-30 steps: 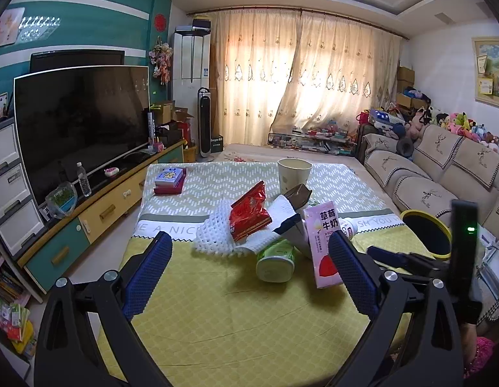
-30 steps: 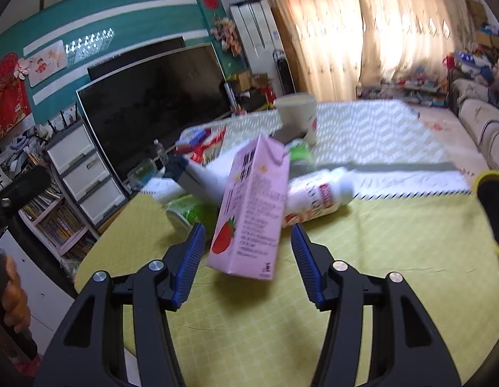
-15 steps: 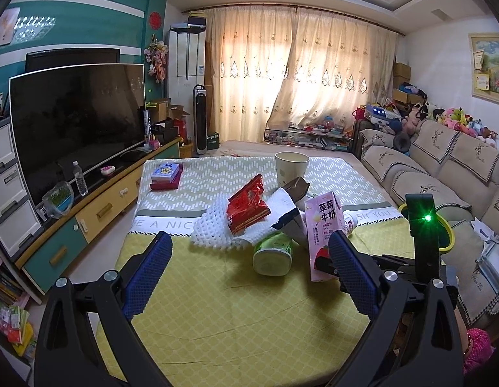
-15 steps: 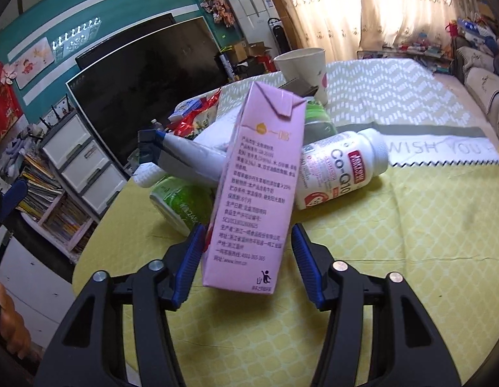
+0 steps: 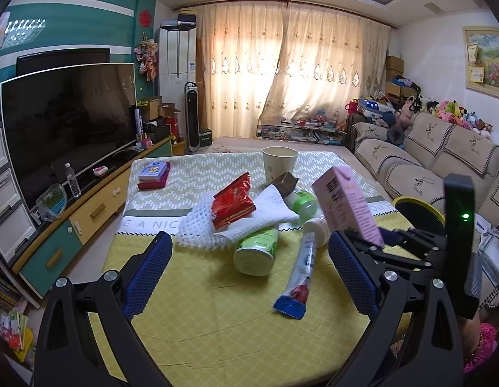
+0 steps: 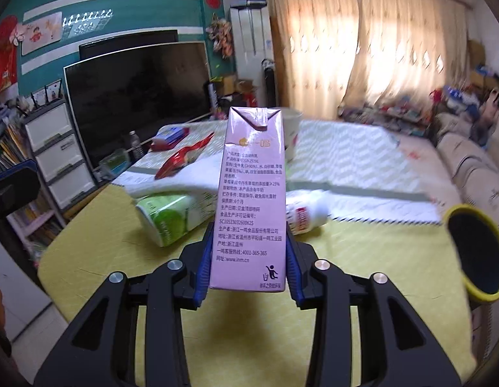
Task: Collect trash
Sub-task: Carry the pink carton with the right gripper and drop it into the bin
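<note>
My right gripper (image 6: 248,264) is shut on a pink milk carton (image 6: 251,200) and holds it upright above the yellow tablecloth; the carton also shows in the left wrist view (image 5: 348,206). My left gripper (image 5: 249,274) is open and empty, low over the near table. Ahead of it lies a trash pile: a green cup (image 5: 257,248) on its side, a red snack bag (image 5: 231,204), a white net wrap (image 5: 198,229), a blue-ended tube wrapper (image 5: 301,274), a white bottle (image 6: 306,214). A yellow-rimmed black bin (image 6: 475,251) stands at the right table edge.
A paper cup (image 5: 278,164) and a small stack of boxes (image 5: 153,174) sit farther back on the table (image 5: 191,306). A TV and cabinet (image 5: 65,129) line the left side. A sofa (image 5: 443,164) runs along the right.
My right gripper closed on the pink carton and lifted it off the table toward the right. The blue-ended tube wrapper now lies uncovered on the cloth. My left gripper stayed open.
</note>
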Tool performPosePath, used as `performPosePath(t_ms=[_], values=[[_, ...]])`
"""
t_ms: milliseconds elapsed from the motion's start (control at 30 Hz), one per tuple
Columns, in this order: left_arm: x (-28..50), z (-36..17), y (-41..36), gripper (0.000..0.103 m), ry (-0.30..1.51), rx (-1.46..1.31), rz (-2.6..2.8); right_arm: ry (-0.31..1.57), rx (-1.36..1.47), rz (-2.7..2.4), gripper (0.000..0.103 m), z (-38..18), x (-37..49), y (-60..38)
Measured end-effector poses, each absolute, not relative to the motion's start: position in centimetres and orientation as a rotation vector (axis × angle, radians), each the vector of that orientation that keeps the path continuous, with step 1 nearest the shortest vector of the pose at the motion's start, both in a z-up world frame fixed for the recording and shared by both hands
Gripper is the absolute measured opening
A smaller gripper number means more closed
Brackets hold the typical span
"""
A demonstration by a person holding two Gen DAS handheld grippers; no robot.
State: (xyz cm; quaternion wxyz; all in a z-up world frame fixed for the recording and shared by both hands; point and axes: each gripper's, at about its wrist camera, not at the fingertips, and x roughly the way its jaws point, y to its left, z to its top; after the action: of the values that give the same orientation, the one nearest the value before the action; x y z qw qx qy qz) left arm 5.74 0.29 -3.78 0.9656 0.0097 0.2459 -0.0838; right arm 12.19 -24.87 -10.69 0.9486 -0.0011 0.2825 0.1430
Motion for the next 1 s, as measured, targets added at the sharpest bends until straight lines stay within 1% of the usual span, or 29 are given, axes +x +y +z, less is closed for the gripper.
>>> performPosePath(t_ms=[133,333,733,1000], values=[[6.0,-3.8,-0.5,0.096,0.499,0.025,-0.187,0.557,0.009,0.254,0.037,-10.5,12.0,-26.8],[6.7,-4.3,-2.2,0.096,0.514,0.029,-0.218,0.555,0.051,0.133,0.037,-10.8,12.4,-32.1],[8.5,-5.7,-5.7,0.096,0.551,0.07,-0.273,0.592,0.164,-0.204,0.037,-12.4,13.8,-46.8],[9.3,-6.3,-7.5,0.096,0.574,0.096,-0.293,0.678,0.171,-0.339,0.037,-15.9,17.2,-53.5]])
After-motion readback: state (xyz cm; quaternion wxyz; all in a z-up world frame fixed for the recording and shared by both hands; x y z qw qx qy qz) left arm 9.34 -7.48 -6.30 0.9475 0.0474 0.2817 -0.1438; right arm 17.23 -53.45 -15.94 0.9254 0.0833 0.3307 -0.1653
